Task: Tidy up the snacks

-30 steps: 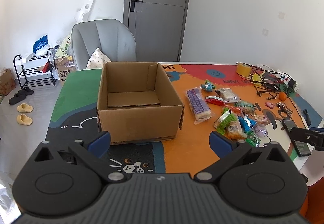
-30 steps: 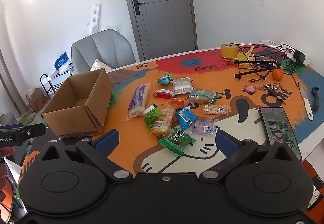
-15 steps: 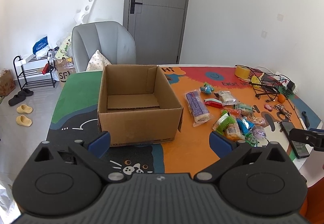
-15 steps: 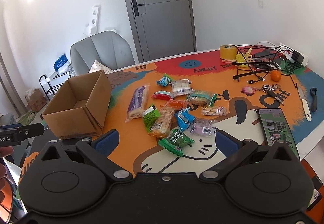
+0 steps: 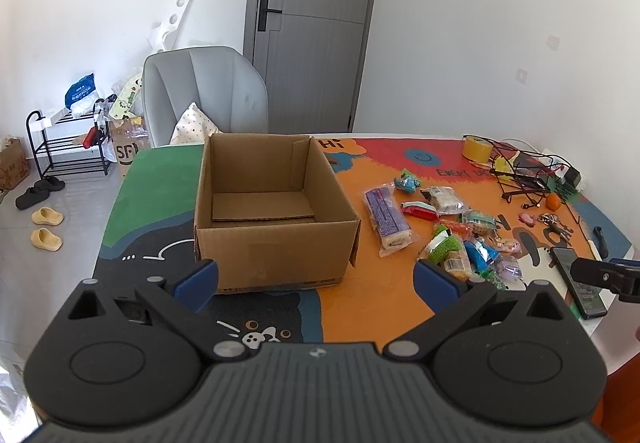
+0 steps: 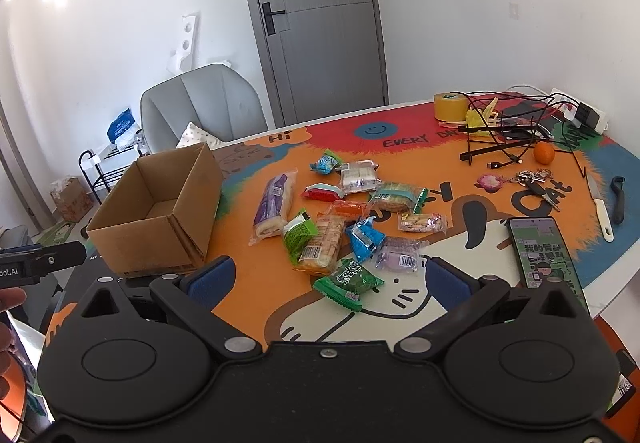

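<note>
An open, empty cardboard box (image 5: pixel 272 211) stands on the colourful table mat; it also shows in the right wrist view (image 6: pixel 160 211) at the left. Several wrapped snacks lie in a loose pile to its right, among them a long purple packet (image 6: pixel 274 209), a green packet (image 6: pixel 348 281) and a blue packet (image 6: pixel 364 239). The pile also shows in the left wrist view (image 5: pixel 448 231). My left gripper (image 5: pixel 316 279) is open and empty, held above the table just in front of the box. My right gripper (image 6: pixel 326 279) is open and empty, above the near edge of the pile.
A phone (image 6: pixel 544 253), knife (image 6: pixel 598 209), keys (image 6: pixel 532 179), orange (image 6: pixel 544 153), tape roll (image 6: pixel 450 106) and tangled cables (image 6: pixel 508 123) lie on the table's right side. A grey chair (image 5: pixel 204 91) stands behind the box. A shoe rack (image 5: pixel 68 139) is on the floor at left.
Both grippers have drawn back and risen slightly, so the box and snacks sit a little lower and farther in view. Nothing was grasped or moved.
</note>
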